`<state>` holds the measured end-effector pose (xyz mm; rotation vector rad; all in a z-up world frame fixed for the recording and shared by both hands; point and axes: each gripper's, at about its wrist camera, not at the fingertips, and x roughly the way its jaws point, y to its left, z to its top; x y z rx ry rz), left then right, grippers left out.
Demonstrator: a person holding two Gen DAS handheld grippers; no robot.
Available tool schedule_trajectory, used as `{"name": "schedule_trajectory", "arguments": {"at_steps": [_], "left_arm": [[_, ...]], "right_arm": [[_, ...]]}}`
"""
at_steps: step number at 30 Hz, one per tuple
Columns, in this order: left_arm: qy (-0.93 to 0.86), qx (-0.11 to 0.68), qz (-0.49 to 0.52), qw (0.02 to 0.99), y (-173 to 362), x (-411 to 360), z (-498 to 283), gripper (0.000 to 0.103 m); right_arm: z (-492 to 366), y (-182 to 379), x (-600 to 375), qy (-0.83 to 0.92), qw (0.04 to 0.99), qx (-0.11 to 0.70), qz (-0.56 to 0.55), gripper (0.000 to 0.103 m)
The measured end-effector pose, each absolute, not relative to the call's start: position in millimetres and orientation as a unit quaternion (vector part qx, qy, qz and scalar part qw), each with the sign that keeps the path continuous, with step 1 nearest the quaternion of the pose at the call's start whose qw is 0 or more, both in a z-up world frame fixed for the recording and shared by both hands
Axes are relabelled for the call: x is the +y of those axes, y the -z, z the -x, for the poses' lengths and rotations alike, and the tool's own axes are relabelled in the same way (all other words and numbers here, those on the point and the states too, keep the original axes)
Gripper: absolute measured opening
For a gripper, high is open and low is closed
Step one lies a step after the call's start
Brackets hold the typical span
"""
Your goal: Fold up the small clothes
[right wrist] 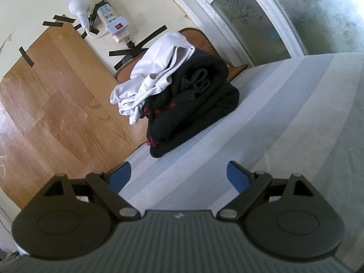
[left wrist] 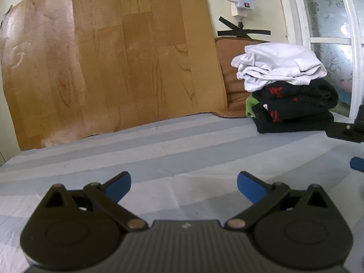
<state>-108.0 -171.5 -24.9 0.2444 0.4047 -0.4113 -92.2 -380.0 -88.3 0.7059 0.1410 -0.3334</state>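
Nearest in the left wrist view, the left gripper (left wrist: 183,185) is held low over the striped sheet (left wrist: 182,150), its blue-padded jaws spread wide with nothing between them. In the right wrist view, the right gripper (right wrist: 179,177) is likewise held with its jaws parted and empty above the same sheet (right wrist: 284,118). No garment is spread flat in front of either tool.

Farther off, the clothes are gathered in one pile (left wrist: 291,88) at the far corner of the bed, close to the wall and the window frame (left wrist: 293,11). A white garment (right wrist: 157,72) is draped on top and slumps toward the wall side; black garments with red marks (right wrist: 195,104) lie beneath it, and a green scrap shows at the pile's edge in the left wrist view.

The likely trouble is judged to lie in the pick. If the white garment is pinched through several layers, the black pieces under it may be dragged along, or the stack may be toppled toward the wood-patterned panel (left wrist: 102,56) and the gap behind the bed. A power strip (right wrist: 111,19) with a cord is taped just above the pile, so a high reach could snag it.

Open room is ample on the near sheet between the grippers and the pile. Movement is limited at the far side by wall and window.
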Motion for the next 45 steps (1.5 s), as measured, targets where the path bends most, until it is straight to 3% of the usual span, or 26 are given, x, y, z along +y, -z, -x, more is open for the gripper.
{"name": "schedule_trajectory", "arguments": {"at_steps": [11, 23, 45], "left_arm": [[0.198, 0.191, -0.115, 0.955, 22, -174, 103, 0.103], [0.125, 0.108, -0.129, 0.978, 18, -177, 112, 0.103], [0.11, 0.172, -0.118, 0.972, 22, -172, 102, 0.103]], "right_arm": [[90, 90, -383, 0.159, 0.922, 0.071, -0.346, 0.093], [89, 89, -387, 0.15, 0.925, 0.069, -0.343, 0.093], [88, 88, -389, 0.143, 0.927, 0.073, -0.339, 0.093]]}}
